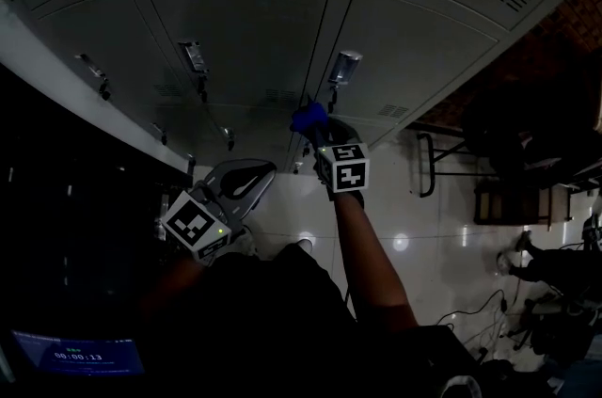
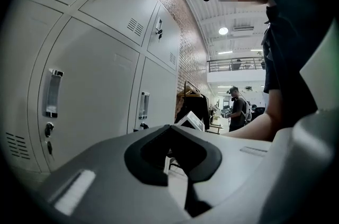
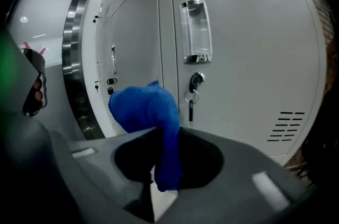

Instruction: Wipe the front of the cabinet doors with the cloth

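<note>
Grey metal cabinet doors (image 1: 254, 29) fill the top of the head view. My right gripper (image 1: 315, 125) is raised toward them, shut on a blue cloth (image 1: 308, 118). In the right gripper view the blue cloth (image 3: 145, 109) bunches ahead of the jaws and hangs down between them, close to a door (image 3: 249, 59) with a clear handle (image 3: 196, 31) and a key (image 3: 192, 102) in its lock. My left gripper (image 1: 246, 178) is held low beside my body, apart from the doors. In the left gripper view its jaws look closed together with nothing between them, and cabinet doors (image 2: 90, 90) stand at the left.
A glossy white floor (image 1: 423, 236) runs below the cabinets. A dark chair or rack frame (image 1: 442, 163) and cables (image 1: 480, 311) lie at the right. Another person (image 2: 238, 109) and a clothes rack (image 2: 193, 104) stand far off. A brick wall (image 2: 185, 27) ends the cabinet row.
</note>
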A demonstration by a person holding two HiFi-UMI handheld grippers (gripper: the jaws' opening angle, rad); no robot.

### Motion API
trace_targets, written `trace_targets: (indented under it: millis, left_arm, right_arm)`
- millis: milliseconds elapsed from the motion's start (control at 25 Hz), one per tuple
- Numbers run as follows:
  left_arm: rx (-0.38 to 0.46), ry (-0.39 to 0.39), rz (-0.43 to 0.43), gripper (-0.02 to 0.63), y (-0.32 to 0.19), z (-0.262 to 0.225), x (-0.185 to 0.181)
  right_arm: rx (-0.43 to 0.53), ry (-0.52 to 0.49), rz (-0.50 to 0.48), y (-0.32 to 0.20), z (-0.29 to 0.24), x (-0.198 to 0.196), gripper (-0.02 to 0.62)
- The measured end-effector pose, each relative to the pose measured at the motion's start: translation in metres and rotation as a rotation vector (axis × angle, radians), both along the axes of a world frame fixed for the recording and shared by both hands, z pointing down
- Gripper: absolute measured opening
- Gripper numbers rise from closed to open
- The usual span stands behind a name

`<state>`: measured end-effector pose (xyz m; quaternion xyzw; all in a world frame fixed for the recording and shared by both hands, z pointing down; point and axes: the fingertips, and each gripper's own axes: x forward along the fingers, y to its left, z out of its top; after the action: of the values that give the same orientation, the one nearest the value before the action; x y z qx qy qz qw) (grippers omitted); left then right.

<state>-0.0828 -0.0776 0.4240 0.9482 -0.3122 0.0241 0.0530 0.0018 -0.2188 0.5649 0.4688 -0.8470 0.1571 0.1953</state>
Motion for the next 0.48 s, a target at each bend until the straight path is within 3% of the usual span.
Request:
trace_targets:
  millis: [480]
  left_arm:
    - [0.017,0.012,0.018,0.003,-0.012,0.008,0.015]
  right_arm:
    - [-0.004,0.018,0.140,-0.034,0.020,0.061,0.072]
